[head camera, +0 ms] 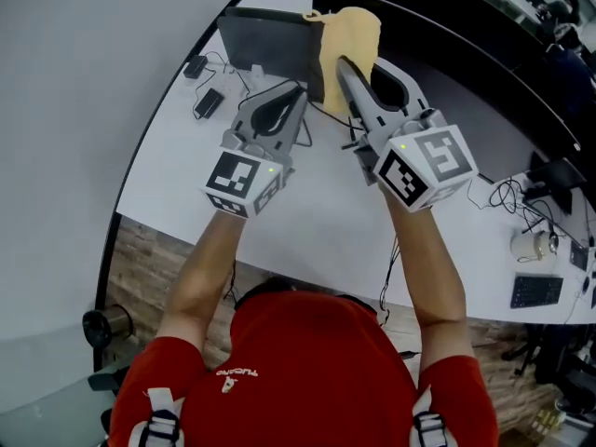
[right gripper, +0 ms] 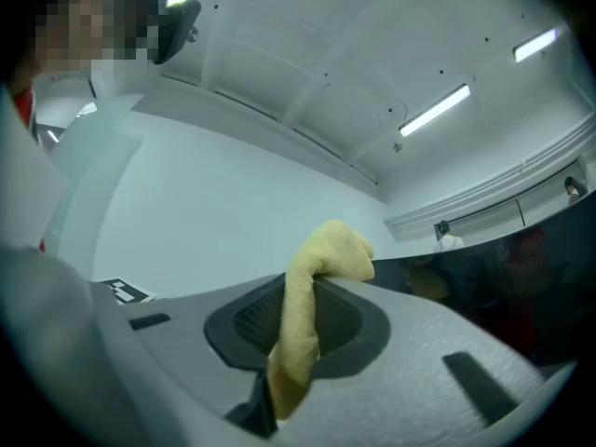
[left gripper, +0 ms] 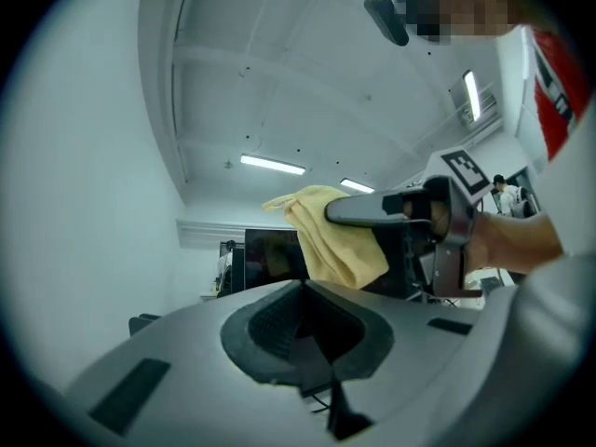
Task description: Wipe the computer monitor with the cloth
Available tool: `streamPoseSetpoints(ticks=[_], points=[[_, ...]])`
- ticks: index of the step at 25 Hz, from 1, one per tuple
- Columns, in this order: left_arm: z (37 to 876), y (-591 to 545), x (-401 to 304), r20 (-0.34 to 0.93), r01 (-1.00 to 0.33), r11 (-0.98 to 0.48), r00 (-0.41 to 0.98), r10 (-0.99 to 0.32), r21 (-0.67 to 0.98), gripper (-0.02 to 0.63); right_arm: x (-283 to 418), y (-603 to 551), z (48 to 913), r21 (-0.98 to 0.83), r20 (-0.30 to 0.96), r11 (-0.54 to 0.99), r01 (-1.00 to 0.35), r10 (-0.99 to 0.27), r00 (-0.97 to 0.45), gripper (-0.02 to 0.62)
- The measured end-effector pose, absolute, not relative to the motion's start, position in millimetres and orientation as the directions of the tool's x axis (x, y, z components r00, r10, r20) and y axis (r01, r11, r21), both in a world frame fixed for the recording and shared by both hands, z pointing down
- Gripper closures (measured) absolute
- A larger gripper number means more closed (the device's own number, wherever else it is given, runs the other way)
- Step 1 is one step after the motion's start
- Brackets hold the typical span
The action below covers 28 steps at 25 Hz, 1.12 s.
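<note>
One yellow cloth [head camera: 351, 40], soft and bunched, sits pinched in the closed jaws of the right gripper [head camera: 343, 63], at the right end of the dark monitor [head camera: 270, 49] on the far side of the desk [head camera: 307, 222]. The screen's long axis runs left from there. The left gripper [head camera: 298, 91] hovers nearby with its jaws together and empty.

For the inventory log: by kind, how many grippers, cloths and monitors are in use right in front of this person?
Grippers: 2, the left gripper and the right gripper
Yellow cloth: 1
Computer monitor: 1
Total: 4
</note>
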<state>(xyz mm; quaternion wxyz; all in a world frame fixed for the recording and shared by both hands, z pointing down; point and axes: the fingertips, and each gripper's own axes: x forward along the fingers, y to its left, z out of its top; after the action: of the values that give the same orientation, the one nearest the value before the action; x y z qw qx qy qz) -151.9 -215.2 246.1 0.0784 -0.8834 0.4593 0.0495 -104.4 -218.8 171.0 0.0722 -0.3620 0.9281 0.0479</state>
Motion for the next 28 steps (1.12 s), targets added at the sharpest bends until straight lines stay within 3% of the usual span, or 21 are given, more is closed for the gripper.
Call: streamPoseSetpoints(ticks=[15, 28], points=[[211.1, -277.4, -182.9, -0.206, -0.744, -0.66, 0.665, -0.718, -0.104, 0.595, -152.2, -312.3, 115.7, 0.041, -0.105, 0.625, -0.78, -0.773, -0.625, 0.534], [210.0, -289.9, -203.7, -0.23, -0.706, -0.704, 0.7, -0.676, -0.081, 0.595, -159.7, -379.0, 132.4, 0.2, 0.104, 0.455, -0.868, -0.89, -0.443, 0.534]])
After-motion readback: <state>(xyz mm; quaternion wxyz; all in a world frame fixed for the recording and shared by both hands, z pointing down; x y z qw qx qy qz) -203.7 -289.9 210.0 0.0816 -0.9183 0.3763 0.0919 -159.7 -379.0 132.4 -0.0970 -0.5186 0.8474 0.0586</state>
